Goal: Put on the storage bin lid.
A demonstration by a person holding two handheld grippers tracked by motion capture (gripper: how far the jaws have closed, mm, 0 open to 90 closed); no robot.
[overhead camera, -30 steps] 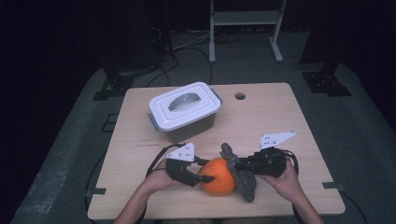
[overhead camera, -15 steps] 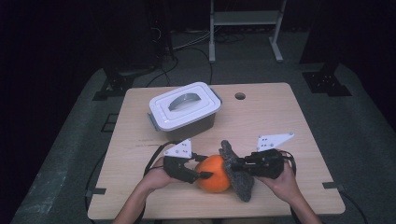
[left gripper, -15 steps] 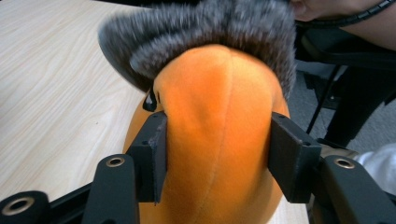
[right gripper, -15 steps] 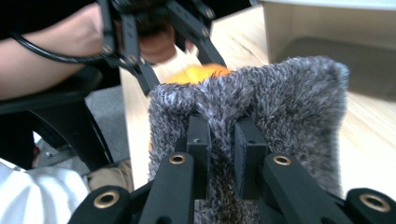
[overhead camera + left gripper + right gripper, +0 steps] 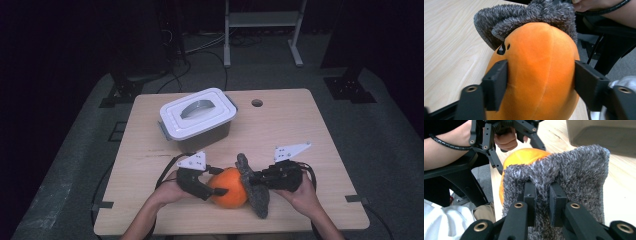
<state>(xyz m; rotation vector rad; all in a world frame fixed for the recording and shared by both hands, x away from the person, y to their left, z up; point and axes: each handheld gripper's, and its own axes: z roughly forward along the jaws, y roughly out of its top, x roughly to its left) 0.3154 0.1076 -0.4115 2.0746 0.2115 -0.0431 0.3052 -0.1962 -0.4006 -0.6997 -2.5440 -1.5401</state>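
A round orange plush [image 5: 229,186] lies near the table's front edge, with a grey fuzzy piece [image 5: 252,187] draped against its right side. My left gripper [image 5: 212,187] is shut on the orange plush [image 5: 539,70], one jaw pressing each flank. The grey fuzzy piece [image 5: 524,15] rises behind it. My right gripper [image 5: 260,180] comes in from the right. In the right gripper view my right gripper [image 5: 543,195] pinches a fold of the grey fuzzy piece [image 5: 579,170]. Behind it show the orange plush [image 5: 524,156] and the left gripper [image 5: 516,147].
A grey box with a white handled lid [image 5: 197,119] stands at the table's back left. The wooden table [image 5: 310,130] has a small round hole [image 5: 257,103] near its far edge. A metal stand [image 5: 262,20] is on the floor beyond.
Both grippers and the plush have shifted slightly to the left. Both holds are unchanged.
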